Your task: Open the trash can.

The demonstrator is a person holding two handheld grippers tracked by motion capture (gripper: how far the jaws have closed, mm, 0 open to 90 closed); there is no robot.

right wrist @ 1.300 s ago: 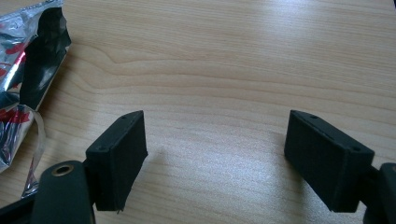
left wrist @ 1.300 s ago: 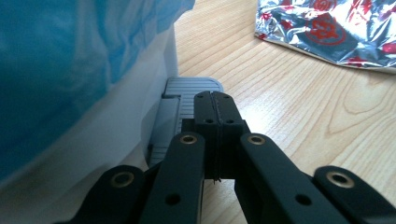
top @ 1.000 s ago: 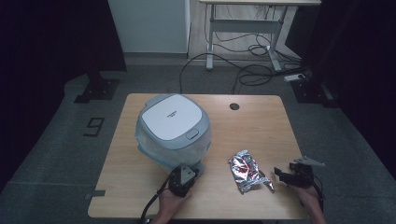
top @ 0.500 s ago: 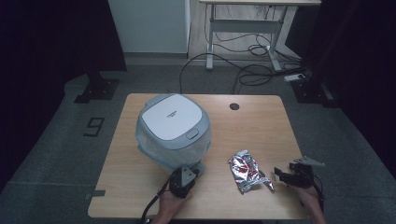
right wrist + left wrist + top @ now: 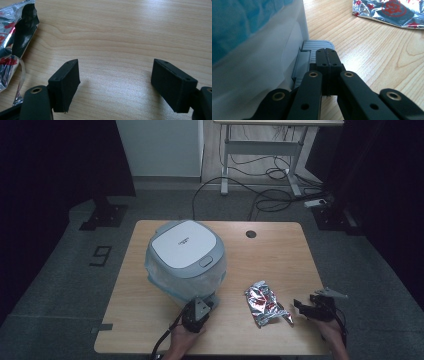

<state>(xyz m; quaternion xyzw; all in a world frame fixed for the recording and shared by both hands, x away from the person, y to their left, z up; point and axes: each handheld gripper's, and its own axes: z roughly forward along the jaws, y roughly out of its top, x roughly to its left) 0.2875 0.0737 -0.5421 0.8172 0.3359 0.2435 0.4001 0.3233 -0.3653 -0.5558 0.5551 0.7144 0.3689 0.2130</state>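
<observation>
A lidded white-and-grey bin (image 5: 186,257) with a blue liner stands upright, its grey foot pedal (image 5: 318,47) flat on the wooden tabletop (image 5: 270,250).

Crinkled glossy foil packet (image 5: 264,302), matt wooden table (image 5: 280,255)

Left gripper (image 5: 327,53) matte black, brass rivets; right gripper (image 5: 115,82) black, square pads

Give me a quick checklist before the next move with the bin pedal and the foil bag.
1. Left tool shut and over the grey pedal at the base of the bin: ok.
2. Left tool pressing the pedal down: cannot tell.
3. Bin lid open: not ok, it is closed.
4. Right tool open: ok, nothing between its jaws.
5. Foil bag lying free on the table, beside the right tool: ok.
</observation>
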